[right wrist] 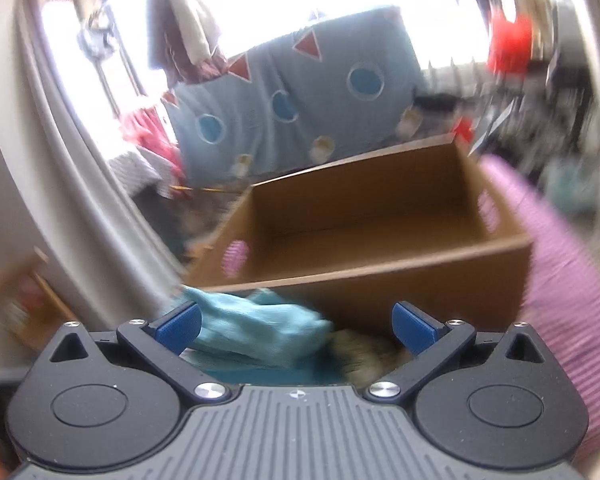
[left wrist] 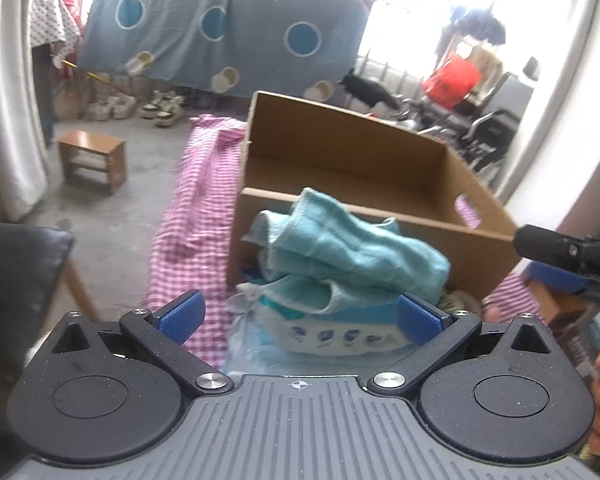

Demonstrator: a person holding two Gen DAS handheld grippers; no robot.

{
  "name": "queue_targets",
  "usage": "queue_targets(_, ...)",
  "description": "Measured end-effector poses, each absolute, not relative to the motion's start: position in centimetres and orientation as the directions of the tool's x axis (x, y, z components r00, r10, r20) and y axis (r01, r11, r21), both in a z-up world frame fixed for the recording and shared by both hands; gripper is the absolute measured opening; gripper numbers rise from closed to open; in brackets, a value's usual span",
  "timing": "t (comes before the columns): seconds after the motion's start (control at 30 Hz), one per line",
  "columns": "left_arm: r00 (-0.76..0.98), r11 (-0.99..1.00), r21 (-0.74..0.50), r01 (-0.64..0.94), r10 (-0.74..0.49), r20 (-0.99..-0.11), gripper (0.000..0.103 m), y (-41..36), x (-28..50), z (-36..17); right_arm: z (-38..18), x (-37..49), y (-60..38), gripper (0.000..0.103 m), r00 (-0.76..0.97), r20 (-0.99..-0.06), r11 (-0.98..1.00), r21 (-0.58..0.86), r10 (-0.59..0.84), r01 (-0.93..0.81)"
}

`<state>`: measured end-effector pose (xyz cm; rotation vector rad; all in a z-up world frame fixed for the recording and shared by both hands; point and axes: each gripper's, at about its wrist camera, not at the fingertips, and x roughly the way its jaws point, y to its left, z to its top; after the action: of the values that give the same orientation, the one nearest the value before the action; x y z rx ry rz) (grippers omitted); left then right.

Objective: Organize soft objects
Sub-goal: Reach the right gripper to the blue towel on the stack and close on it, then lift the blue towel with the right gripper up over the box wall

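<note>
1. The left hand-held gripper is spread wide, empty; the teal cloth lies at 12 o'clock, long axis running 9-to-3.
2. The right hand-held gripper, also spread and empty, seems farther; blur hides detail.
3. The cardboard box sits beyond.

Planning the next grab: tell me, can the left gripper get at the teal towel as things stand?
Probably yes. The left gripper is open, and the teal towel lies on top of the pile straight ahead between its fingers, in front of the cardboard box. Nothing covers it.
</note>
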<state>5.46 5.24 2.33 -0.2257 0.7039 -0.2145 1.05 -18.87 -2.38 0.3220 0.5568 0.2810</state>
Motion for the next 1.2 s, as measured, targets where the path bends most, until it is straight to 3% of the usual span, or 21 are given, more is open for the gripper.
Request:
queue_targets(0.13, 0.734, 0.939, -0.305, 0.159, -0.319, -0.6, 0.098, 5.3, 6.3, 1.9, -3.9, 3.2, -20.6, 0.102, 0.743, -0.459, 0.798, 0.58, 0.488, -0.165)
queue_targets(0.23, 0.733, 0.936, -0.298, 0.187, -0.335, -0.592, 0.096, 5.0, 6.5, 1.9, -5.0, 4.2, -21.7, 0.087, 0.713, -0.459, 0.747, 0.651, 0.53, -0.136)
queue_targets(0.4, 0.727, 0.929, -0.302, 0.214, -0.358, -0.586, 0.092, 5.2, 7.0, 1.7, -5.9, 5.3, -21.7, 0.075, 0.677, -0.48, 0.731, 0.67, 0.558, -0.128)
queue_targets(0.8, 0.686, 0.874, -0.458, 0.163, -0.434, -0.584, 0.091, 6.5, 10.7, 0.8, -6.9, 7.7, -20.0, 0.068, 0.62, -0.533, 0.734, 0.671, 0.575, -0.104)
queue_targets(0.97, 0.648, 0.862, -0.478, 0.168, -0.462, -0.606, 0.049, 6.3, 11.3, 0.3, -7.3, 8.4, -19.2, 0.054, 0.598, -0.55, 0.741, 0.662, 0.583, -0.113)
queue_targets(1.07, 0.647, 0.86, -0.483, 0.165, -0.464, -0.605, 0.035, 6.7, 10.7, 0.3, -7.2, 8.6, -18.9, 0.05, 0.589, -0.552, 0.741, 0.66, 0.59, -0.125)
queue_targets(1.2, 0.639, 0.846, -0.506, 0.167, -0.484, -0.598, 0.028, 7.3, 9.6, 0.6, -7.0, 8.6, -18.7, 0.048, 0.59, -0.551, 0.748, 0.647, 0.591, -0.146)
